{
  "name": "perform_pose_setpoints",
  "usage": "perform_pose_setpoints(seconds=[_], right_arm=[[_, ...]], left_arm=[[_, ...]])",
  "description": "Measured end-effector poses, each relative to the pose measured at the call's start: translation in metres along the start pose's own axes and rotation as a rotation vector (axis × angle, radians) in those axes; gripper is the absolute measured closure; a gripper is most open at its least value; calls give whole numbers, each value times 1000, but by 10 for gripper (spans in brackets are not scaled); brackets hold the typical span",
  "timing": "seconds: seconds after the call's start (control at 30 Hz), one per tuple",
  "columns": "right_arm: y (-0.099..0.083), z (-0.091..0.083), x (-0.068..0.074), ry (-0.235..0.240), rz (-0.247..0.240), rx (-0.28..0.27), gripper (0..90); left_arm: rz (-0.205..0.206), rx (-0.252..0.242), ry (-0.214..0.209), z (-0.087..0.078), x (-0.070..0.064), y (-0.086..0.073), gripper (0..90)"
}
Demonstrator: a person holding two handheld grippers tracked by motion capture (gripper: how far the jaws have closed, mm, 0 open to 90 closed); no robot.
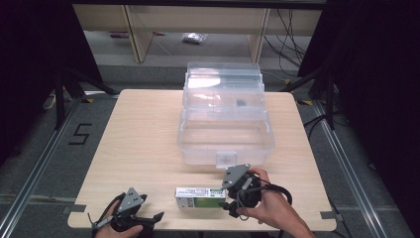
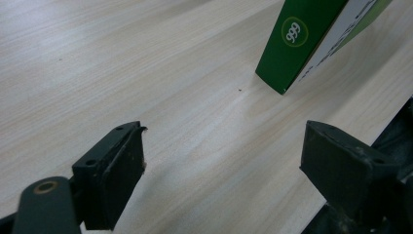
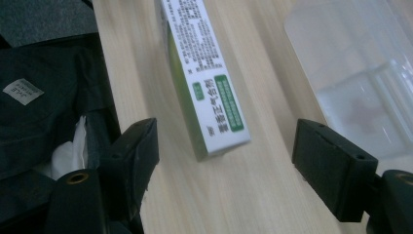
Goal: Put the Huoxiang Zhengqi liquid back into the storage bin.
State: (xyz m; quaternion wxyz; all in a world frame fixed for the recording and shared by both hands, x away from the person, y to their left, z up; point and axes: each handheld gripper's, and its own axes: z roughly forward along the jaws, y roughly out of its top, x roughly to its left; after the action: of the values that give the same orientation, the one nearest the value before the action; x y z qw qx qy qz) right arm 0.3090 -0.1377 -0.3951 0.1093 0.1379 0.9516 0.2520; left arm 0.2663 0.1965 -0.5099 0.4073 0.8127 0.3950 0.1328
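Note:
A long green and white carton [image 1: 200, 197] lies flat near the table's front edge, its length running left to right. My right gripper [image 1: 229, 199] is at the carton's right end, jaws open, and in the right gripper view the carton [image 3: 204, 83] stretches away between and beyond them, untouched. My left gripper [image 1: 157, 218] rests at the front left of the table, open, pointing right toward the carton. The left gripper view shows a green corner of the carton [image 2: 311, 39] ahead of its jaws, with bare wood between them.
A clear plastic box [image 1: 225, 141] with its lid raised stands at the middle back of the wooden table [image 1: 138, 134]; its front wall is just behind the right gripper. In the right gripper view, dark clothing [image 3: 48, 102] lies past the table's front edge.

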Motion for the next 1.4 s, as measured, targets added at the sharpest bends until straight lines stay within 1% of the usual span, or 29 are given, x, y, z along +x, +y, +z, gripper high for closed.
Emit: perform_pose_setpoints(seconds=[0.03, 0.07, 0.13, 0.2, 0.37, 0.4, 0.43, 0.5, 0.53, 0.57, 0.63, 0.67, 0.7, 0.73, 0.77, 0.8, 0.87, 0.9, 0.93, 1.03, 1.07, 1.1, 1.13, 1.17, 1.2, 1.3, 1.33, 1.37, 1.4], right_arm=[[0, 0, 0, 0, 0, 0, 263], [5, 3, 1, 11, -13, 14, 263], [10, 7, 2, 15, -10, 33, 263], [14, 10, 1, 18, -32, 48, 263], [22, 17, 1, 25, -34, 69, 269], [24, 19, 1, 29, -34, 74, 270], [30, 23, 1, 42, -53, 88, 278], [32, 25, 0, 57, -69, 92, 280], [35, 27, 1, 68, -42, 106, 284], [37, 28, 1, 66, -50, 112, 286], [44, 33, 0, 77, -89, 124, 297], [45, 34, 1, 69, -66, 134, 298], [47, 35, 1, 78, -76, 137, 299], [49, 37, 4, 74, -56, 163, 303], [49, 37, 4, 74, -56, 163, 303], [52, 39, 4, 46, -87, 191, 306], [55, 42, 4, 56, -98, 198, 311], [56, 44, 5, 51, -88, 204, 311], [57, 46, 4, 59, -105, 211, 313], [59, 49, 6, 67, -83, 219, 313], [60, 50, 5, 62, -98, 223, 314], [60, 53, 3, 73, -132, 215, 316], [62, 54, 5, 75, -110, 234, 320], [63, 55, 5, 76, -115, 241, 322], [63, 56, 4, 78, -117, 240, 324], [65, 58, 5, 77, -135, 249, 328], [66, 58, 9, 75, -110, 266, 332], [66, 58, 9, 75, -110, 266, 332], [67, 62, 5, 88, -177, 250, 339]], left_arm=[[0, 0, 0, 0, 0, 0, 155], [12, 15, 15, 0, 2, 1, 155], [14, 15, 17, 0, 2, 1, 155], [14, 15, 13, -1, 2, 0, 155], [9, 12, 17, 0, 2, 0, 155], [9, 24, 15, -1, 1, 0, 155], [9, 23, 15, -1, 2, 0, 155], [-4, 10, 9, 0, 1, 0, 155], [-5, 8, 8, 0, 0, 0, 155], [13, 25, 16, -1, 2, 1, 155], [7, 9, 13, 0, 1, 0, 155], [8, 9, 15, -1, 2, 0, 155], [14, 12, 17, -1, 2, 0, 155], [6, 8, 10, -1, 1, 0, 155], [6, 8, 10, -1, 1, 0, 155], [16, 14, 10, -2, 1, 0, 155], [5, 6, 12, 0, 1, 1, 155], [16, 13, 17, -1, 2, 0, 155], [16, 13, 17, -1, 2, 0, 155], [0, 4, 8, -1, 1, 1, 155], [-2, 0, 8, -1, 1, 0, 155], [0, -1, 8, 0, 1, 0, 155], [1, -2, 7, -1, 1, 0, 155], [1, -2, 7, -1, 1, 0, 155], [13, 17, 11, -3, 2, 1, 155], [13, 15, 11, -3, 2, 1, 155], [13, 17, 10, -3, 2, 1, 155], [13, 17, 10, -3, 2, 1, 155], [13, 19, 10, -3, 2, 1, 155]])
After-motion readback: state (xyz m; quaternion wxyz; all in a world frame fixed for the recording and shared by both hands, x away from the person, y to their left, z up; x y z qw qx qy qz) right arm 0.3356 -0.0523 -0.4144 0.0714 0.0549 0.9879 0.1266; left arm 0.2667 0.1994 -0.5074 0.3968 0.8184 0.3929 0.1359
